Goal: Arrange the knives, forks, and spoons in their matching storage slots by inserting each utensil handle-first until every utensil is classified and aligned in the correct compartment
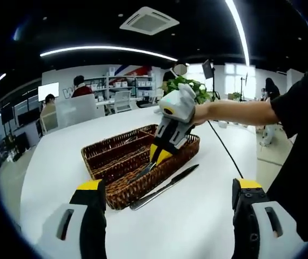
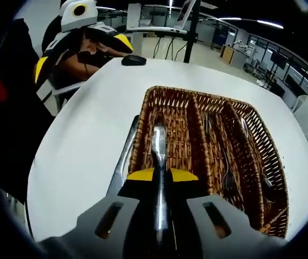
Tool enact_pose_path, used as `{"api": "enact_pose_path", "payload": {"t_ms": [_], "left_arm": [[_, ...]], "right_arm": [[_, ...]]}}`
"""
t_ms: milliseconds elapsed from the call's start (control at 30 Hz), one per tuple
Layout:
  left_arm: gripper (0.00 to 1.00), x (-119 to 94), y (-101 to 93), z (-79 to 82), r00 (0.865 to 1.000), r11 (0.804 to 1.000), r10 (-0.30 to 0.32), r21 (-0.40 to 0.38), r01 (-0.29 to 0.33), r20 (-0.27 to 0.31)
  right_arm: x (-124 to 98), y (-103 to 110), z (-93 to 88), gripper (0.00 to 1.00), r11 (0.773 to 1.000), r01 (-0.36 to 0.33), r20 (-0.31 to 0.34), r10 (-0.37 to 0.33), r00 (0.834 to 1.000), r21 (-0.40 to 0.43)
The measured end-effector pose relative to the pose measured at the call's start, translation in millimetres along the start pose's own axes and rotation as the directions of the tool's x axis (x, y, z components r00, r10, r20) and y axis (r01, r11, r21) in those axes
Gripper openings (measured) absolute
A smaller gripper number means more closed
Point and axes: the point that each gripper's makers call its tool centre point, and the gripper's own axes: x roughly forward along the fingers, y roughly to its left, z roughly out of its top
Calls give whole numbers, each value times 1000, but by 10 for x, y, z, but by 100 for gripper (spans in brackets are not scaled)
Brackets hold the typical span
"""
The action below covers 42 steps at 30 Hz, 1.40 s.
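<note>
A brown wicker basket [image 1: 96, 152] with lengthwise slots stands on the white table [image 1: 57, 162]. My right gripper [image 1: 159, 155] reaches in over its near slot, shut on a metal utensil [image 1: 143, 172]; which kind I cannot tell. In the right gripper view, that gripper [image 2: 155, 174] grips the utensil [image 2: 158, 141], whose rounded end points into the leftmost slot of the basket [image 2: 197, 95]. A table knife [image 1: 165, 187] lies on the table beside the basket, seen again as the knife [image 2: 122, 157]. My left gripper [image 1: 169, 184] is open, short of the basket, and that left gripper [image 2: 81, 54] shows far across the table.
Forks and spoons [image 2: 225, 162] lie in the basket's other slots. A small black object [image 2: 134, 60] sits near the table's far edge. A black cable [image 1: 224, 151] runs across the table toward a potted plant [image 1: 189, 85]. Desks, shelves and people are behind.
</note>
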Motion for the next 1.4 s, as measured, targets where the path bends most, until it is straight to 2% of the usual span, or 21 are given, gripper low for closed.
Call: {"api": "enact_pose_path", "payload": {"t_ms": [100, 200, 233, 333, 400, 467, 533, 600, 667, 767, 833, 933, 1000, 1133, 1200, 1267, 1333, 1400], "left_arm": [[99, 20, 2, -27, 1000, 1000, -3, 3, 3, -12], [99, 36, 13, -52, 1000, 1000, -3, 5, 4, -24], [99, 41, 15, -60, 1000, 1000, -5, 7, 5, -29], [99, 50, 25, -66, 999, 1000, -7, 13, 7, -36], [99, 54, 29, -69, 999, 1000, -10, 18, 11, -41], [99, 55, 35, -64, 999, 1000, -11, 24, 12, -44], [99, 53, 44, -53, 999, 1000, -10, 28, 11, -42], [99, 49, 55, -38, 999, 1000, -11, 29, 12, -38], [99, 47, 74, -33, 999, 1000, -7, 29, 8, -36], [99, 48, 106, -37, 999, 1000, 2, 26, -1, -36], [99, 52, 122, -35, 999, 1000, 5, 23, -4, -32], [99, 62, 135, -27, 1000, 1000, 5, 21, -5, -31], [99, 73, 143, -20, 999, 1000, 5, 21, -4, -32], [99, 97, 171, 14, 1000, 1000, 10, 20, -10, -22], [99, 106, 204, 33, 1000, 1000, 23, 19, -23, -12], [99, 117, 229, 45, 999, 999, 31, 18, -31, -7], [99, 127, 258, 69, 999, 999, 44, 17, -44, 6], [99, 133, 279, 96, 998, 999, 53, 12, -53, 17]], "right_arm": [[37, 19, -79, 7, 998, -53, -35, 54, 998, 44], [93, 31, -171, 7, 996, -78, -89, 81, 993, 41], [106, 44, -157, 6, 995, -91, -80, 94, 992, 40], [103, 75, -78, 5, 987, -120, -32, 124, 992, 104], [86, 62, -67, 6, 987, -117, -36, 121, 992, 111], [42, 46, -41, 6, 992, -91, -31, 94, 995, 84], [-5, 9, 4, 7, 991, -60, -1, 60, 998, 117], [-56, -68, 7, 9, 994, -3, 5, 3, 1000, 113], [-131, -149, 9, 11, 990, 66, 9, -68, 998, 127], [-234, -193, 59, 16, 977, 119, 52, -130, 990, 178], [-299, -188, 65, 18, 975, 141, 64, -154, 986, 172], [-377, -215, 43, 27, 964, 212, 60, -224, 973, 161], [-431, -205, 44, 33, 951, 238, 70, -255, 964, 196], [-564, -171, 70, 38, 918, 286, 118, -327, 938, 274], [-632, -166, 48, 48, 888, 326, 118, -380, 917, 326], [-689, -105, 52, 55, 880, 342, 133, -402, 906, 329], [-749, -62, 45, 60, 853, 359, 140, -436, 889, 379], [-793, -11, 42, 72, 834, 367, 146, -458, 877, 413]]}}
